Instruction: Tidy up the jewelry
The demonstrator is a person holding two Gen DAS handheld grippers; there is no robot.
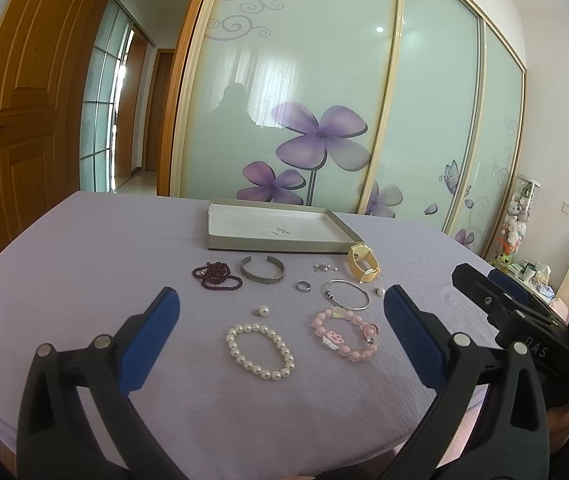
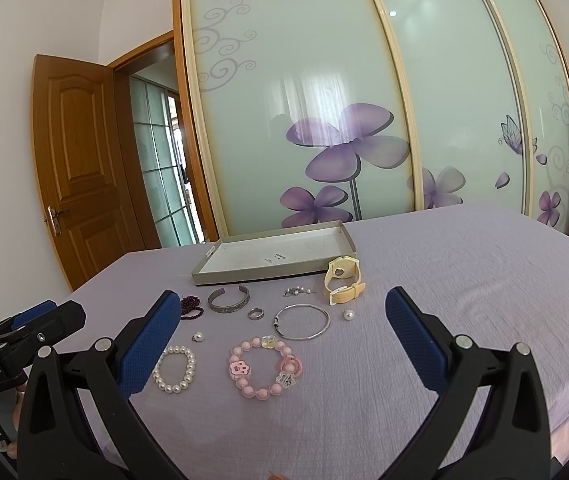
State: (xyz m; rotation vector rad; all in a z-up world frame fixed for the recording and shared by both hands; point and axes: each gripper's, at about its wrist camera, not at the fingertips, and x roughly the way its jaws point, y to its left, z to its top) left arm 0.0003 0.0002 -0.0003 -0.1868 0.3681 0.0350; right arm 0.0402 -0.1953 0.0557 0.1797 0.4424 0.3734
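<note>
lilac bedspread [image 1: 84, 280] is carrying a tray [image 1: 220, 240] at its far edge, bracelets lying nearer; left gripper [image 1: 280, 312] and right gripper [image 2: 280, 316] are hovering wide, gripping nothing.

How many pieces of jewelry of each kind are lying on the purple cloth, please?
Beaded bracelets: 3 (white pearl bracelet, pink bead bracelet, dark red bead strand)
Metal bangles: 2 (wide silver cuff, thin silver bangle)
Silver ring: 1
Yellow watch: 1
Loose pearl pieces: 2
Small silver cluster: 1
Total: 10
</note>
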